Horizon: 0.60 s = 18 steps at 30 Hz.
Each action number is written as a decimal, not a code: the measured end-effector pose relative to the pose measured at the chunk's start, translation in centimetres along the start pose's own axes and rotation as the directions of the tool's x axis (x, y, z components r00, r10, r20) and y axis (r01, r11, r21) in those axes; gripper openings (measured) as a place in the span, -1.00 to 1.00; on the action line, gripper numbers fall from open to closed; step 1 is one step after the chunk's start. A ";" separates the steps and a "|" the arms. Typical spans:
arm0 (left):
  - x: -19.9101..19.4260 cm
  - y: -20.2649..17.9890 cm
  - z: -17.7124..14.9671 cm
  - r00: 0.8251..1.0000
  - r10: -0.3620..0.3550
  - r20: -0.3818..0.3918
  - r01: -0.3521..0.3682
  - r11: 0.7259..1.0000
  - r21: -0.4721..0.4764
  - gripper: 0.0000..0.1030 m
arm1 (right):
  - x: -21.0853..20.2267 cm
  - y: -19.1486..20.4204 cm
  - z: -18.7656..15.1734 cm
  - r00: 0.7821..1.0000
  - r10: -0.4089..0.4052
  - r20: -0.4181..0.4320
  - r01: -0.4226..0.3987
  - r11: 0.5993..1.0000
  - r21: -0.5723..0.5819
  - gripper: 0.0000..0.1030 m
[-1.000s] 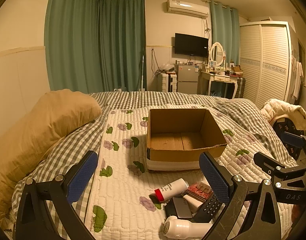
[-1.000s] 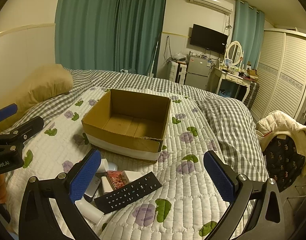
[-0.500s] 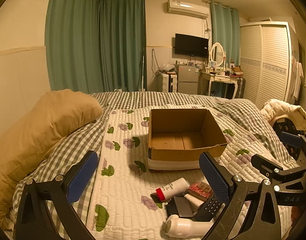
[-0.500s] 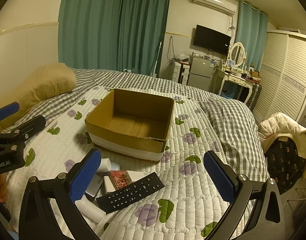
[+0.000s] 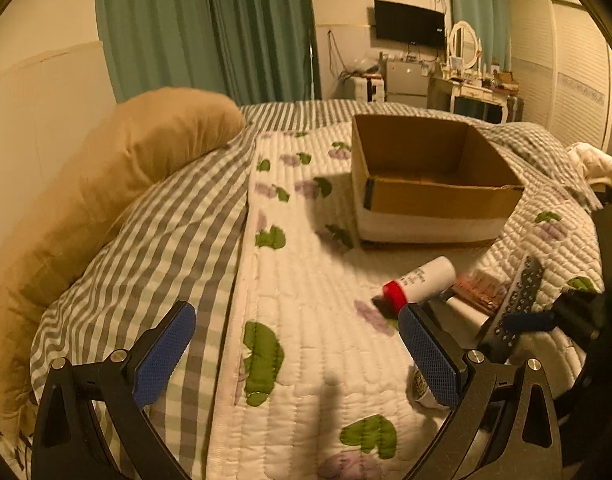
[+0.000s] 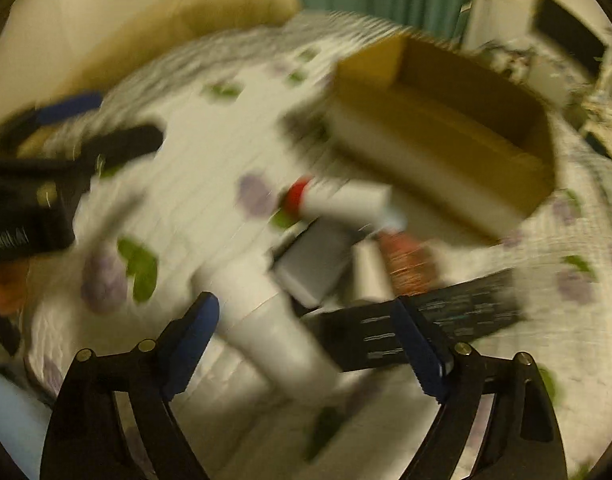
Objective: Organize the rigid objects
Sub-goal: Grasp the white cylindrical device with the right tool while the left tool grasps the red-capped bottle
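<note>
Cardboard box [image 5: 433, 184], one; one remote [image 6: 433, 316]; two white tubes; both claws [image 5: 294, 354] [image 6: 306, 344] spread apart.

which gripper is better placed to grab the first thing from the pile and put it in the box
Right. The right gripper is open directly over the pile, with the white tube between its fingers. The left gripper is open over bare quilt, beside the pile.

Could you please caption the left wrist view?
Open left tool above quilted bedspread; empty brown cardboard box beyond.
</note>
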<state>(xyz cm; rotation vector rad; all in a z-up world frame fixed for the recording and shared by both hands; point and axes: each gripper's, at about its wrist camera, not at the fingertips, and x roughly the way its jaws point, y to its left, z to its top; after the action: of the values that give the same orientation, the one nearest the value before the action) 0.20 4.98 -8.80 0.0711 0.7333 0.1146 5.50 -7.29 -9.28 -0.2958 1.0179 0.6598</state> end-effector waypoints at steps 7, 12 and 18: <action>1.2 -0.1 0.6 1.000 -0.001 -0.027 0.001 1.000 0.015 1.00 | 1.1 1.3 -0.3 0.999 0.011 -0.035 -0.012 0.999 -0.044 0.09; 2.7 -1.5 1.8 0.998 -0.039 -0.047 0.042 0.997 0.066 1.00 | -2.3 -0.7 0.0 0.999 -0.012 0.051 0.009 0.998 0.064 -0.12; 5.8 -5.7 3.0 0.985 -0.126 -0.118 0.146 0.973 0.180 1.00 | -7.4 -5.7 1.4 0.983 -0.141 0.115 0.120 0.977 0.175 -0.11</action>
<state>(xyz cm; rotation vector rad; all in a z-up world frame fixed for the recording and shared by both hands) 6.95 0.00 -11.08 0.1959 0.8518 -0.0830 7.39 -13.69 -2.60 -0.1697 0.9167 0.4647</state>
